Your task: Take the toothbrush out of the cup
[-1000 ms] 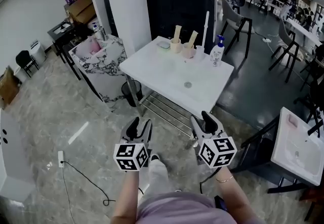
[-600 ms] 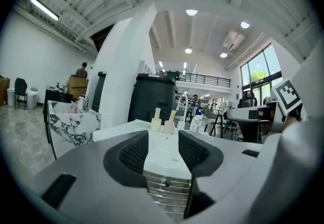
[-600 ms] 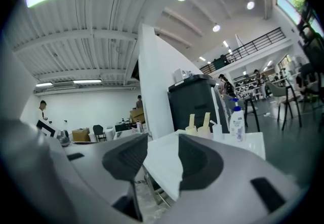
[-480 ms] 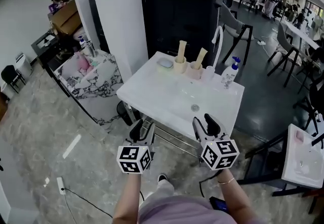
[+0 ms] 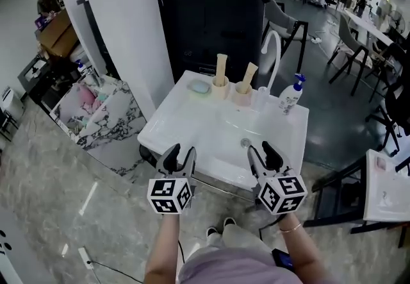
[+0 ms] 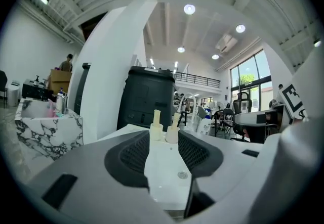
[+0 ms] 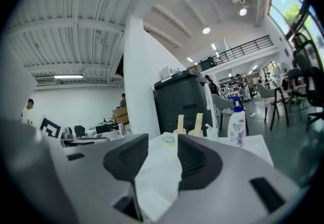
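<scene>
Two cream cups stand at the back of the white washbasin (image 5: 192, 129), a left cup (image 5: 220, 88) and a right cup (image 5: 242, 93). Each holds an upright cream toothbrush, one in the left cup (image 5: 221, 66) and one leaning in the right cup (image 5: 250, 73). My left gripper (image 5: 179, 153) hovers open at the basin's front edge, with nothing between its fingers. My right gripper (image 5: 261, 150) is beside it, also open and empty; its jaws have just been closing slightly. Both point level at the cups, which are far ahead in the left gripper view (image 6: 156, 131) and the right gripper view (image 7: 180, 131).
On the basin are a soap dish (image 5: 199, 86), a white faucet (image 5: 271, 45), a small clear cup (image 5: 261, 98), a pump bottle (image 5: 289, 98) and a drain (image 5: 245, 143). A black cabinet (image 5: 214, 13) stands behind it, a white pillar (image 5: 122, 20) and a marbled box (image 5: 96, 113) to the left, chairs and another white table (image 5: 384, 180) to the right.
The person has walked toward the washbasin. Both grippers have come from over the floor up to its front edge, and the cups are nearer.
</scene>
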`<state>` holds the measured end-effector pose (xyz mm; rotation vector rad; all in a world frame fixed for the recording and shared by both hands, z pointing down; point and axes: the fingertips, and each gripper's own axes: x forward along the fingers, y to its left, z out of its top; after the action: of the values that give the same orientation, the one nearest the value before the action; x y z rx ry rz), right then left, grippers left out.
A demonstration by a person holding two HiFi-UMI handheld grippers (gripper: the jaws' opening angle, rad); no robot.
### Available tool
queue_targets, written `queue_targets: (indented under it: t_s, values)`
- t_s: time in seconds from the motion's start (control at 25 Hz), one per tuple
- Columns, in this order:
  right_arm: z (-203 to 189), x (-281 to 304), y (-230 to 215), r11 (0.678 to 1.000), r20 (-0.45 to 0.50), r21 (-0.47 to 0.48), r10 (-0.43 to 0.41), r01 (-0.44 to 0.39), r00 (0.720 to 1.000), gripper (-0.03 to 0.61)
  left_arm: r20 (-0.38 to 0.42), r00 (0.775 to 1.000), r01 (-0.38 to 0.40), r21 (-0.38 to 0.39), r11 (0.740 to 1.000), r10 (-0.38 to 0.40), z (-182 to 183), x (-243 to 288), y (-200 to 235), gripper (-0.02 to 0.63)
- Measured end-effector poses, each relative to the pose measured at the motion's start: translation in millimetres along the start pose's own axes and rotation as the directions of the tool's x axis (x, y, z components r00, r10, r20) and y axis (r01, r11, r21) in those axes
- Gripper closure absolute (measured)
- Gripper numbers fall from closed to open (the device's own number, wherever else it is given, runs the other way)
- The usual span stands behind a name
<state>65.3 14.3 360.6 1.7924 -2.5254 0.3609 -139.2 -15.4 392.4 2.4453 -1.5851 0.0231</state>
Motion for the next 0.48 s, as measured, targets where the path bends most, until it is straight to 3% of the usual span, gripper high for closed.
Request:
queue_targets:
  t_s: [0.48]
  values:
    - [-5.2, 88.0, -51.8, 0.998, -0.024, 0.030, -0.053, 0.054, 0.998, 0.416, -0.016, 0.997, 0.077, 0.005, 0.997, -0.077, 21.2, 133.2, 25.6, 0.445]
